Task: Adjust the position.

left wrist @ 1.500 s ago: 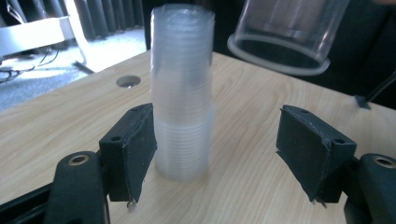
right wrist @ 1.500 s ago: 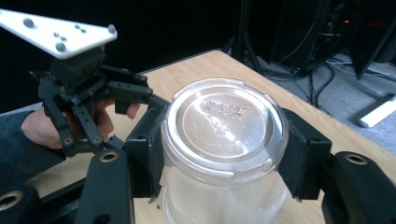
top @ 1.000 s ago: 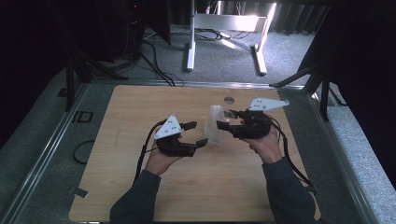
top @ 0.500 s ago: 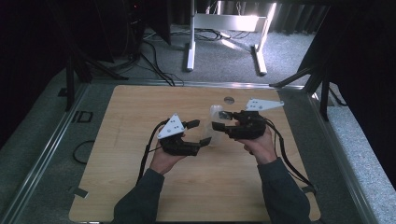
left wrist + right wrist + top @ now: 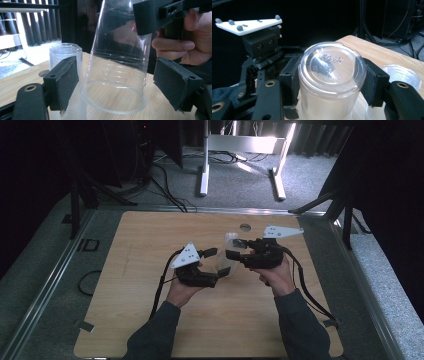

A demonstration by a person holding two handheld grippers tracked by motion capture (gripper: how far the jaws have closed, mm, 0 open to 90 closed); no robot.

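Grey carpet floor (image 5: 50, 270), white stand (image 5: 240, 150), dark surroundings

Dim room, dark at sides; bright light from back, past worktop (image 5: 150, 320). Glare on clear cup (image 5: 332, 62) base. Near jaws soft, slightly out of focus.

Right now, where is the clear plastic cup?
In the high view the clear plastic cup is mid-table, upside down, its base clamped in the right claw, its rim between the left claw's open jaws.
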